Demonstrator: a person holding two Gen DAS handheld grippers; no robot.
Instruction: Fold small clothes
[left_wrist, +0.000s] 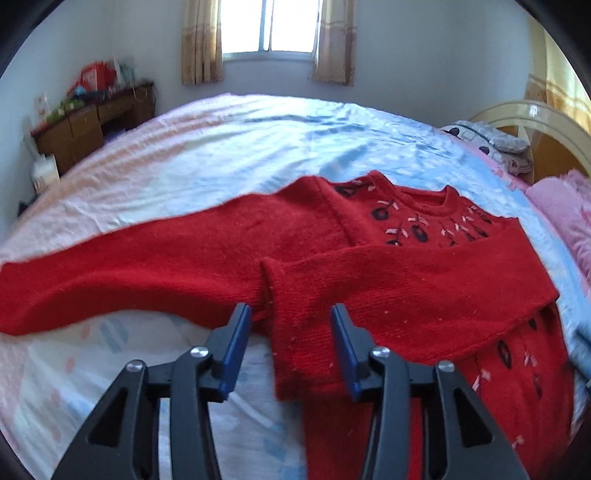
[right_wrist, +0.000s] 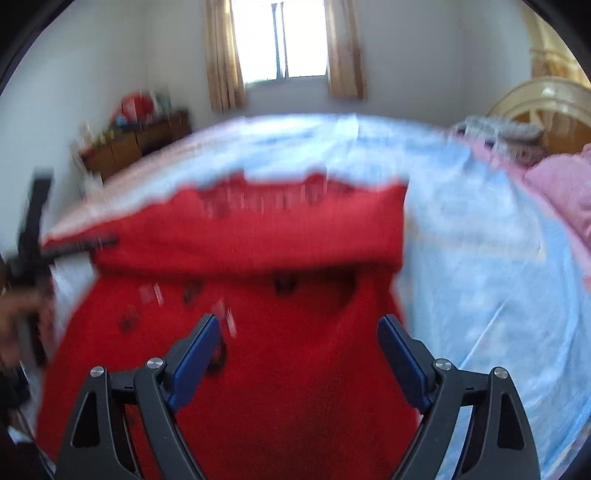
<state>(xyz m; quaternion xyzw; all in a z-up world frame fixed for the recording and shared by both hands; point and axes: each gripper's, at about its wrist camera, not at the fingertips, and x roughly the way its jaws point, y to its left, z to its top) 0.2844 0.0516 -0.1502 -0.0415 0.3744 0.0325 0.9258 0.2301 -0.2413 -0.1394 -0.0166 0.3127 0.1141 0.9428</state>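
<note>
A small red knit sweater (left_wrist: 369, 288) with dark and pink embroidered flowers lies flat on the bed. One sleeve is folded across its chest, with the cuff (left_wrist: 273, 280) just ahead of my left gripper (left_wrist: 291, 314). The other sleeve (left_wrist: 110, 273) stretches out to the left. My left gripper is open and empty, its jaws standing either side of the folded cuff area. In the blurred right wrist view the sweater (right_wrist: 295, 369) fills the middle. My right gripper (right_wrist: 299, 325) is open and empty above the sweater's body. The left gripper (right_wrist: 33, 236) shows at that view's left edge.
The bed sheet (left_wrist: 240, 147) is pale blue and pink. A pink blanket (left_wrist: 565, 206) and a pillow (left_wrist: 491, 140) lie at the right by the headboard (left_wrist: 535, 122). A wooden desk (left_wrist: 92, 125) with clutter stands at the far left. A window (left_wrist: 269, 26) is behind.
</note>
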